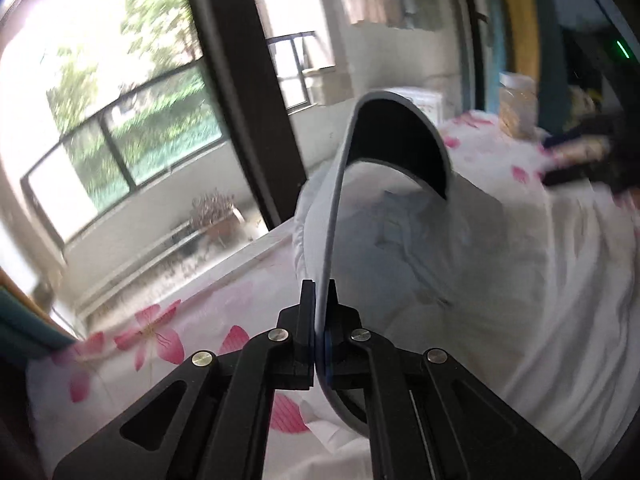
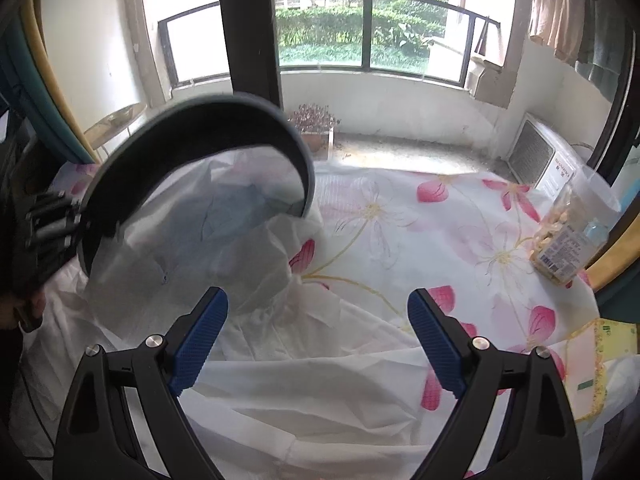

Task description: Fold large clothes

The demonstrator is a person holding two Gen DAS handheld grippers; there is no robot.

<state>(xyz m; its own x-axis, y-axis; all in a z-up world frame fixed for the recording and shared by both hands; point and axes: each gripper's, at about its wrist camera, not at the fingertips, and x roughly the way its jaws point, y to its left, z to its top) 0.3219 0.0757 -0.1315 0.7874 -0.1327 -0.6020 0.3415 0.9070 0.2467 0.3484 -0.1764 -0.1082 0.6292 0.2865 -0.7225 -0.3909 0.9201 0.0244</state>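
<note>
The left gripper (image 1: 320, 292) is clenching the grey band (image 1: 334, 216) of a white garment (image 1: 500, 260), its fingers pressed shut on the band's near end. In the left wrist view the band is rising from the jaws and curling over to the right into a hoop, its dark inner face (image 1: 400, 140) showing, so its long run is pointing up and away from the camera. The garment is hanging from the band and spreading down to the right over a floral sheet (image 1: 152, 336). The right wrist view is showing what the left cannot: the whole arc of the band (image 2: 240, 112) standing upright at the left, the white fabric (image 2: 208, 220) filling the hoop, and the rest of the garment lying crumpled across the near part of the sheet (image 2: 460, 220). There the right gripper (image 2: 318, 336) is hovering released, blue pads (image 2: 198, 340) wide apart, above the cloth. The left gripper (image 2: 52, 224) is appearing only as a dark, partly cut-off shape at the left edge. A snack bag (image 2: 568, 240) is standing at the far right of the sheet. The left view is blurred, and the garment's type and full outline are hard to make out.
</note>
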